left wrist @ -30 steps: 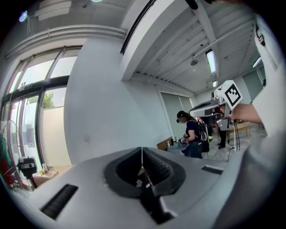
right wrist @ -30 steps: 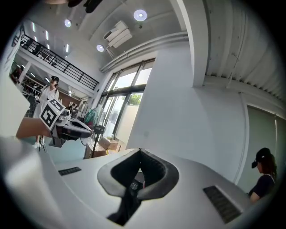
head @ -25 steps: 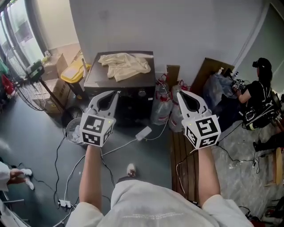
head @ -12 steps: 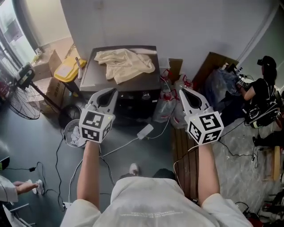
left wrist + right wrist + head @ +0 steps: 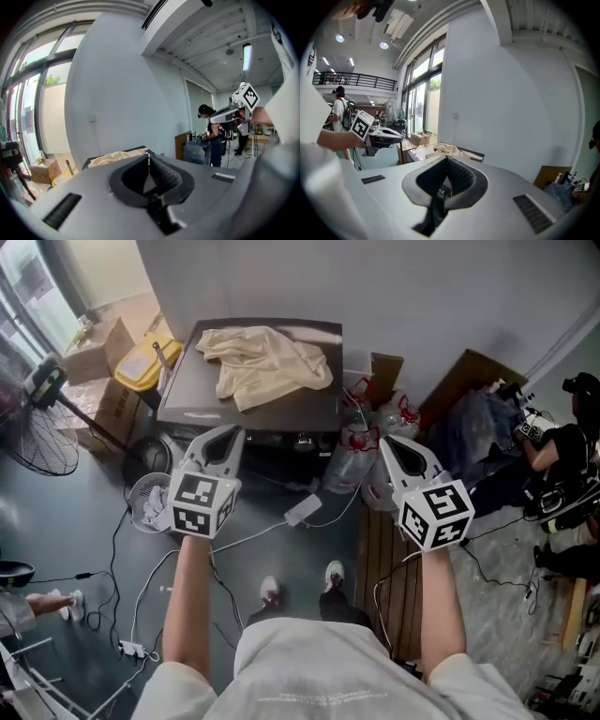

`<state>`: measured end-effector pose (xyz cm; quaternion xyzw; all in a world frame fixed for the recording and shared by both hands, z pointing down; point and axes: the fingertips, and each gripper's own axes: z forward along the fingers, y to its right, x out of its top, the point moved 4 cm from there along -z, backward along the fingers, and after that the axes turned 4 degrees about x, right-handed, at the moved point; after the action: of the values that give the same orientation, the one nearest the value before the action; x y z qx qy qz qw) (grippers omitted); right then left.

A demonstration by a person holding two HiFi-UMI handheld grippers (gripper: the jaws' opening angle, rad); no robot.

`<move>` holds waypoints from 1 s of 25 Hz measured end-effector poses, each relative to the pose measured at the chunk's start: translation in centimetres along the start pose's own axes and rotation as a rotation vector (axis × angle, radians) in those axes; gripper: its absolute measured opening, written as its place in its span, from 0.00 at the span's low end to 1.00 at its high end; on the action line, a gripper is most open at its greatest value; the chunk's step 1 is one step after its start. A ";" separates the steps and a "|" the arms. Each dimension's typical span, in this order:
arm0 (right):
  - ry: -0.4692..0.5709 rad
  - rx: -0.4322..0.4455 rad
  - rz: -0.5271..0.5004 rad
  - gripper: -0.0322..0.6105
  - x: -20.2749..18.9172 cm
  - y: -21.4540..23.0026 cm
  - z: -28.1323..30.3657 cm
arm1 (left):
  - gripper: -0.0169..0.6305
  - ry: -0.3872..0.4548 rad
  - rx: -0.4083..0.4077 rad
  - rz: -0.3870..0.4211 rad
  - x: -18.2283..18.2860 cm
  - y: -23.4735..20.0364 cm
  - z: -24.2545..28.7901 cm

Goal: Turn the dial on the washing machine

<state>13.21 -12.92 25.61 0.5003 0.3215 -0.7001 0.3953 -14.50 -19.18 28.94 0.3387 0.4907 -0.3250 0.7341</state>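
Note:
The washing machine [image 5: 183, 404] stands against the wall with a cream cloth [image 5: 267, 362] lying on its dark lid. Its dark front panel carries small dials [image 5: 304, 440], partly in shadow. My left gripper [image 5: 228, 430] is shut and empty, short of the panel's left part. My right gripper [image 5: 384, 440] is also shut and empty, off the machine's right side, over the plastic bags. In the left gripper view the shut jaws [image 5: 148, 157] point over the lid and cloth [image 5: 115, 158]. The right gripper view shows its jaw tips [image 5: 446, 159] below the cloth [image 5: 446, 150].
Bags and bottles [image 5: 361, 460] crowd the machine's right side. A white adapter [image 5: 303, 512] and cables lie on the floor in front. A standing fan [image 5: 42, 427], cardboard boxes [image 5: 103, 357] and a yellow bin [image 5: 145, 362] are at the left. Wooden slats [image 5: 384, 554] lie on the right, with a person [image 5: 562, 442] beyond.
The person has stepped toward the machine, which now sits higher and nearer in the head view; both feet show. Both grippers have moved forward and lower, still shut.

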 end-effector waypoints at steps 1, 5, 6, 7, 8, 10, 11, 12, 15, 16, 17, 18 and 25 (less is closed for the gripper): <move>-0.010 0.009 -0.001 0.07 -0.5 0.6 0.3 | 0.06 -0.009 0.010 -0.011 -0.3 0.3 0.7; -0.034 0.033 0.015 0.07 -2.2 3.2 1.8 | 0.06 -0.069 0.061 -0.065 -2.2 1.1 4.3; -0.041 0.039 0.020 0.07 -2.6 3.7 2.1 | 0.06 -0.083 0.067 -0.083 -2.8 1.3 5.2; -0.049 0.046 0.022 0.07 -3.1 4.1 2.4 | 0.06 -0.095 0.070 -0.101 -3.4 1.6 6.1; -0.059 0.054 0.021 0.07 -3.6 4.5 2.7 | 0.06 -0.106 0.069 -0.116 -4.1 1.9 6.9; -0.080 0.070 0.018 0.07 -4.7 5.0 3.3 | 0.06 -0.127 0.063 -0.137 -5.5 2.7 8.4; -0.090 0.076 0.017 0.07 -5.2 5.2 3.5 | 0.07 -0.139 0.059 -0.148 -6.2 3.2 9.2; -0.098 0.080 0.018 0.07 -5.7 5.4 3.7 | 0.14 -0.149 0.055 -0.161 -7.0 3.7 9.9; -0.112 0.084 0.023 0.07 -6.8 5.8 4.1 | 0.21 -0.164 0.039 -0.214 -9.1 5.4 12.0; -0.116 0.084 0.023 0.07 -7.2 5.8 4.2 | 0.21 -0.169 0.034 -0.232 -9.8 6.1 12.6; -0.122 0.086 0.023 0.07 -7.6 5.8 4.2 | 0.23 -0.179 0.027 -0.250 -10.7 6.7 13.2; -0.129 0.089 0.022 0.07 -8.0 5.7 4.1 | 0.25 -0.190 0.021 -0.268 -11.5 7.4 13.7; -0.200 0.115 0.027 0.07 -12.1 5.4 3.4 | 0.36 -0.234 0.082 -0.358 -16.5 10.3 17.2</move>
<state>18.64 -15.57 37.84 0.4540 0.2329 -0.7584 0.4055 -2.65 -25.08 51.29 0.2358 0.4406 -0.5071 0.7022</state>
